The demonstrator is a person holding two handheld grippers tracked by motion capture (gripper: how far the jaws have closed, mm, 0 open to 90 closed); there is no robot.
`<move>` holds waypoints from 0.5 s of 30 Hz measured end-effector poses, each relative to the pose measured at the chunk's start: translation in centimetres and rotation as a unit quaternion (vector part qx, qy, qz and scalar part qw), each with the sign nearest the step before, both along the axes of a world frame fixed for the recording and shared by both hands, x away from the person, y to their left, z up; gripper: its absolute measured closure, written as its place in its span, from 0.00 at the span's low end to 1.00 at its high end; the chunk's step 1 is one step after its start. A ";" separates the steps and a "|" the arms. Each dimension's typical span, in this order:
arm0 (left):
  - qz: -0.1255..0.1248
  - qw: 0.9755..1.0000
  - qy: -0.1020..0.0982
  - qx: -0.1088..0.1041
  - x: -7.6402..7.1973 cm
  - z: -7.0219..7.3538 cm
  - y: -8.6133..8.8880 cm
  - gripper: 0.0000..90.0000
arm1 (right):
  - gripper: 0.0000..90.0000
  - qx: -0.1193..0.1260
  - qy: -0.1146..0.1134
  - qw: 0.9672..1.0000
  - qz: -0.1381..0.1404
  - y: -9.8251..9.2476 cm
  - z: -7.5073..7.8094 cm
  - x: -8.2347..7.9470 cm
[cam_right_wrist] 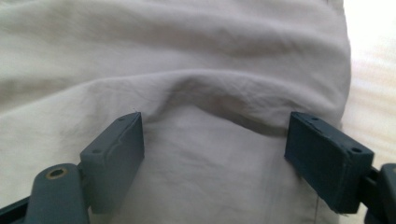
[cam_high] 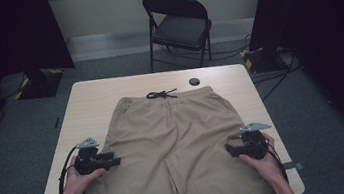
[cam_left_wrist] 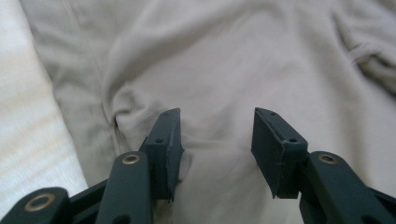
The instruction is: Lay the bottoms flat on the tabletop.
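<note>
High view shows the tan shorts (cam_high: 176, 147) spread flat across the table (cam_high: 94, 94), filling mid-frame. The left gripper (cam_high: 113, 161) stands partly open and the right gripper (cam_high: 231, 148) wide open, each over a leg's outer edge, gripping nothing. Closing now could pinch only the top layer, or slide off the fold.

shorts (cam_high: 176, 147) | khaki, black drawstring | flat on table, waistband far, seemingly slightly rumpled
</note>
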State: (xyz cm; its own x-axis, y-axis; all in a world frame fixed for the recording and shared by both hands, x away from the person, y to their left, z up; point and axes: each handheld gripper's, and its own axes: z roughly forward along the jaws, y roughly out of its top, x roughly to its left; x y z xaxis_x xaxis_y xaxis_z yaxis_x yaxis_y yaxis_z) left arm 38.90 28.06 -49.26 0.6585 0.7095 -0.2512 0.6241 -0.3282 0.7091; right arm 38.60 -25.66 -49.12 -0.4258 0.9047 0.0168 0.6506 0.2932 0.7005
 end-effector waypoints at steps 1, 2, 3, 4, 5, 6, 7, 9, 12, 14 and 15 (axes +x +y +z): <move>0.000 1.000 0.000 0.000 0.0 0.0 0.0 0.59 | 0.21 0.000 0.000 1.000 0.000 0.0 0.0 0.0; 0.004 1.000 0.003 -0.005 -0.1 0.0 0.0 0.59 | 0.21 -0.002 -0.011 1.000 0.003 -0.1 -0.4 -0.2; 0.001 1.000 0.003 -0.002 -0.2 0.0 0.1 0.59 | 0.21 -0.002 -0.012 1.000 0.004 -0.1 -0.4 -0.2; 0.000 1.000 0.000 0.001 -0.4 0.0 0.0 0.59 | 0.21 -0.001 -0.012 1.000 0.005 -0.2 -0.4 -0.3; 0.001 1.000 -0.006 0.002 -0.7 -0.1 0.0 0.59 | 0.21 0.001 -0.013 1.000 0.008 -0.3 -0.5 -0.3; 0.003 1.000 -0.011 0.002 -1.1 -0.1 -0.1 0.59 | 0.21 0.000 -0.018 1.000 0.011 -0.4 -0.5 -0.3; -0.002 1.000 -0.015 0.002 -1.4 -0.2 -0.1 0.59 | 0.21 0.001 -0.022 1.000 0.011 -0.6 -0.6 -0.3; -0.008 1.000 -0.016 0.001 -2.2 -0.2 0.0 0.59 | 0.21 0.003 -0.026 1.000 0.007 -1.0 -0.7 -0.3; -0.009 1.000 -0.014 -0.006 -3.3 -0.3 -0.3 0.58 | 0.21 0.005 -0.032 0.999 -0.005 -1.6 -0.8 -0.2; -0.013 1.000 -0.011 -0.005 -3.7 -0.2 -0.6 0.58 | 0.21 0.004 -0.032 0.999 -0.008 -1.7 -0.8 -0.1; -0.019 1.000 -0.010 -0.003 -3.8 -0.2 -0.8 0.58 | 0.21 0.003 -0.032 0.999 -0.009 -1.8 -0.8 -0.1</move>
